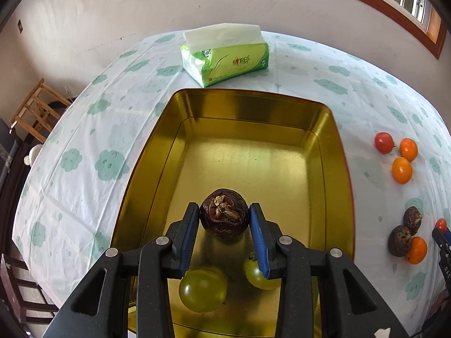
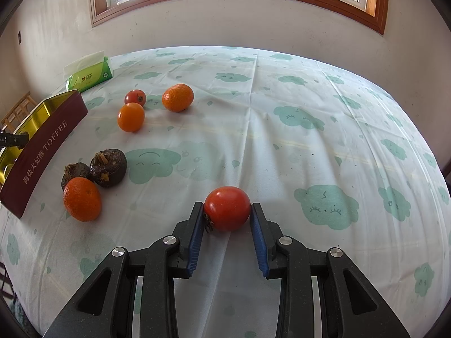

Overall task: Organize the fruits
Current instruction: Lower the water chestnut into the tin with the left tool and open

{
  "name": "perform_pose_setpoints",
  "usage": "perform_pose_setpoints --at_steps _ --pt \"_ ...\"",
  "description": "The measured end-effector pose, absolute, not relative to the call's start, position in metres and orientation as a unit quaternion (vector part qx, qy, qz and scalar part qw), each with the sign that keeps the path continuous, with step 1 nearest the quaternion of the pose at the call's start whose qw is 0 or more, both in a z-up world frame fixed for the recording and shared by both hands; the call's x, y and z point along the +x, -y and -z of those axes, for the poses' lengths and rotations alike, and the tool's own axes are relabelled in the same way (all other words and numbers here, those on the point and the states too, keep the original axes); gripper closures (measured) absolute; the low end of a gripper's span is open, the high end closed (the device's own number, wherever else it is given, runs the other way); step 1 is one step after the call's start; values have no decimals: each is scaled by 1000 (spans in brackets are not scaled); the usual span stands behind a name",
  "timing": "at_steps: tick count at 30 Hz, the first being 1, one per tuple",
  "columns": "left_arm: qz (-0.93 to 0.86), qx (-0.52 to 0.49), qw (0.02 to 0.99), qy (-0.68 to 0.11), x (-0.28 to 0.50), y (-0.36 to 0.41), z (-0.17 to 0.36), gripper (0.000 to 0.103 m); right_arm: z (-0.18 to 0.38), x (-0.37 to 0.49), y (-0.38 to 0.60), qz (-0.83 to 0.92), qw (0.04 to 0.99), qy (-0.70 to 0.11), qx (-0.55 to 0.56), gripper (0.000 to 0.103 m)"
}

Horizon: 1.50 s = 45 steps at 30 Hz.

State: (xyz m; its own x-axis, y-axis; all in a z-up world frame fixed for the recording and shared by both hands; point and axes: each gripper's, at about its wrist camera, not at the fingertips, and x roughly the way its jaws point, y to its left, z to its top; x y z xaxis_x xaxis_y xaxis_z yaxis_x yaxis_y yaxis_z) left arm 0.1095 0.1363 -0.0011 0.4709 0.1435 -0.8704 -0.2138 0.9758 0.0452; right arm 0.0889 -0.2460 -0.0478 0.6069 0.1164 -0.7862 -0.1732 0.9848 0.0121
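Left wrist view: the left tongs [image 1: 224, 219] cover the near parts of two green fruits [image 1: 203, 290] in the gold tin [image 1: 141, 169], whose near wall is cut off by the lower edge. The right tongs [image 1: 442, 242] show only as a sliver. Right wrist view: an orange [image 2: 82, 198] partly hides one brown fruit [image 2: 74, 170]; the tin's interior is mostly out of sight.

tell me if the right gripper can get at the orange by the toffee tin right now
Probably not yet: the right gripper is shut on a red tomato. The path left to the orange looks free.
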Motion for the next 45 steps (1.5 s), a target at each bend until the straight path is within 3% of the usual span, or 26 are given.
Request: perform_pose_setpoints --at_steps 31,45 --pt "-108 -41 837 -535 114 -146 26 68 48 89 246 -80 896 -436 -33 69" --pt "-104 7 873 -477 95 -121 -8 54 48 89 245 -80 896 -436 -33 69"
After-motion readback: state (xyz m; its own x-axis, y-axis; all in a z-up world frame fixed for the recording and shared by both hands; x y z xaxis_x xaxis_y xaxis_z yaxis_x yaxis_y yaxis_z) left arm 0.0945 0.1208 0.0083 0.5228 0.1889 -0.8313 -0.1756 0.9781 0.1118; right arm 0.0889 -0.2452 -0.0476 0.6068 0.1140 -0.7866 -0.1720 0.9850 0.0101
